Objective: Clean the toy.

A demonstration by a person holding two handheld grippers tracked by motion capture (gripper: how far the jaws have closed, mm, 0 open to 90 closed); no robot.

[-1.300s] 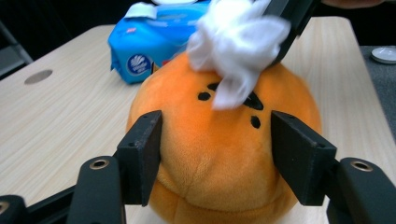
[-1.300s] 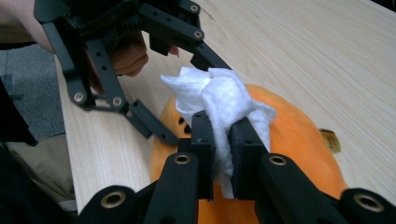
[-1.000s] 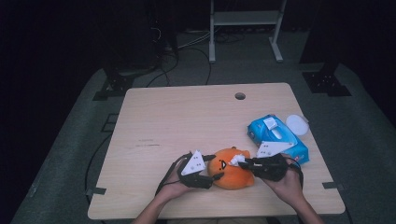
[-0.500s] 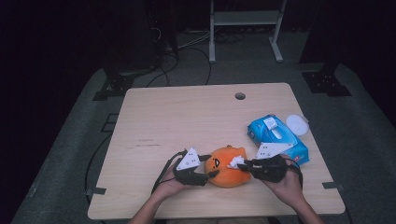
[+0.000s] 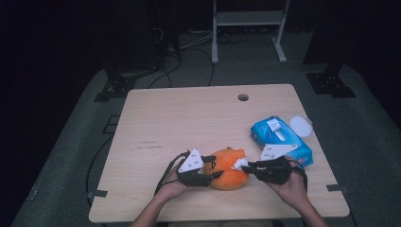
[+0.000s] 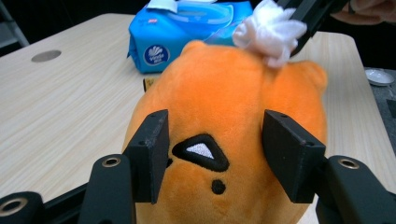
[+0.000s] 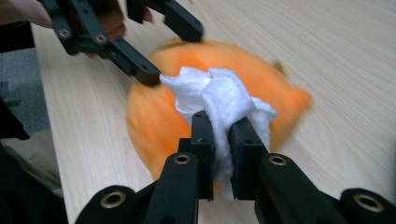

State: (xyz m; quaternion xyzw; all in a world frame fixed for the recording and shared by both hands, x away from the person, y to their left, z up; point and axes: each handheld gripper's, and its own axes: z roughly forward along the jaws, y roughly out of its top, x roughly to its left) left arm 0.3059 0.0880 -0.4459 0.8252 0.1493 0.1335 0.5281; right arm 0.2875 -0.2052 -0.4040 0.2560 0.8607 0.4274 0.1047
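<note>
An orange plush toy (image 5: 229, 166) with a stitched face lies near the table's front edge. My left gripper (image 5: 215, 172) meets it from the left. Its jaws have just been closing, and the pads (image 6: 152, 149) now press into the plush (image 6: 224, 107) on both sides of the face. My right gripper (image 5: 246, 165) comes from the right and is shut on a crumpled white wipe (image 7: 215, 93). That wipe (image 6: 271, 30) rests against the top of the toy (image 7: 154, 121).
A blue pack of wet wipes (image 5: 279, 139) lies just behind my right hand, with a small white round lid (image 5: 300, 126) past it at the table's right edge. A cable hole (image 5: 243, 97) is at the far side. The light wooden table (image 5: 179, 123) is bare at left and centre.
The left gripper's jaws have drawn in onto the plush toy's sides. Both hands stay about where they were, and the wipe stays against the toy.
</note>
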